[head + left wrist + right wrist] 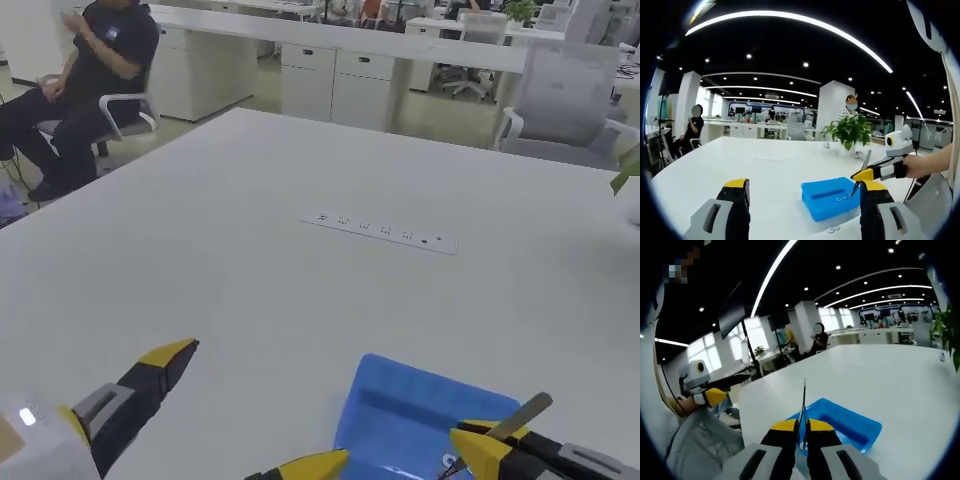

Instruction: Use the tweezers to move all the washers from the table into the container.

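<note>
A blue container [420,415] lies on the white table [300,290] near the front edge; in the left gripper view the blue container [832,200] holds several small washers [842,198]. Two more washers [832,230] lie on the table just in front of it. My right gripper [485,445] is shut on the metal tweezers [522,414], whose tips hang over the container's right part. In the right gripper view the tweezers [803,402] stick up between the jaws of the right gripper [801,426] above the container [840,425]. My left gripper [255,405] stands open beside the container's left side, holding nothing.
A flush power strip [380,230] sits mid-table. A person [90,70] sits on a chair at the far left, and an office chair [570,100] stands at the far right edge. A potted plant [850,131] stands at the table's far end.
</note>
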Motion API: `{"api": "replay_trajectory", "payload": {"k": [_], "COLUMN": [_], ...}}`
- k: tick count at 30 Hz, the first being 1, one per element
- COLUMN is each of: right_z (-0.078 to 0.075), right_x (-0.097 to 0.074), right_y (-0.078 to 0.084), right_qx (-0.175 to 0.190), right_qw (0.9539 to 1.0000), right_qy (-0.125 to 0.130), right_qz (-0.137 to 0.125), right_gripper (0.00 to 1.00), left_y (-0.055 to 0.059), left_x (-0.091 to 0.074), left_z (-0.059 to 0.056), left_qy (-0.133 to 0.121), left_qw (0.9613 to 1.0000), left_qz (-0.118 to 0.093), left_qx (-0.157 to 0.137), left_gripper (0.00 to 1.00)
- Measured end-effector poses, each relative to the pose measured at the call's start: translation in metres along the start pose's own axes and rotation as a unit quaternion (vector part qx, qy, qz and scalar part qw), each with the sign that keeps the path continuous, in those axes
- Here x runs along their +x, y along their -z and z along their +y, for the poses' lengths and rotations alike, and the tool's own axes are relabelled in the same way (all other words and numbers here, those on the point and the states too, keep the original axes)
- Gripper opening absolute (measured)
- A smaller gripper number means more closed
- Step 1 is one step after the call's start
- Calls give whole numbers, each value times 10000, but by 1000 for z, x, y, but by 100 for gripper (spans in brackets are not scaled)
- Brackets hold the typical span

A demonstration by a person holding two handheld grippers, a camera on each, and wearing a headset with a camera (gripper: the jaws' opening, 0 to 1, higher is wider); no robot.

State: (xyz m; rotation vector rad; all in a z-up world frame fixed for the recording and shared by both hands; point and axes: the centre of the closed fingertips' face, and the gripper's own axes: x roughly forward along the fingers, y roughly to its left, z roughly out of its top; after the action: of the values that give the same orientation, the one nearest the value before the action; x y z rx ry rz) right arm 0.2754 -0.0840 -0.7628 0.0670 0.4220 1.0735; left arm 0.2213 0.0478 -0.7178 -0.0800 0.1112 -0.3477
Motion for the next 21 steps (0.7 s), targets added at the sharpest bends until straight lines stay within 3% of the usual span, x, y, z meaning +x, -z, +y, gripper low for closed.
{"api": "replay_trajectory", "payload": {"k": [6,9,21], "right_z": [-13,-26,-46], "right_x": [6,11,26], "right_y": [-9,-11,-6], "right_qx": [-115,-176,-67], "right_qw": [9998,9992,9982], "right_qy": [171,333,538], "right_qz": [40,102,239], "right_gripper": [3,3,3], "left_y": [2,3,6], "left_x": [0,1,1], "left_z": [0,-1,0], "left_qy": [9,27,42], "left_qw": [10000,10000,9999], "left_qz": [55,90,150], "left_qx": [7,27,40], "left_gripper": [93,93,92]}}
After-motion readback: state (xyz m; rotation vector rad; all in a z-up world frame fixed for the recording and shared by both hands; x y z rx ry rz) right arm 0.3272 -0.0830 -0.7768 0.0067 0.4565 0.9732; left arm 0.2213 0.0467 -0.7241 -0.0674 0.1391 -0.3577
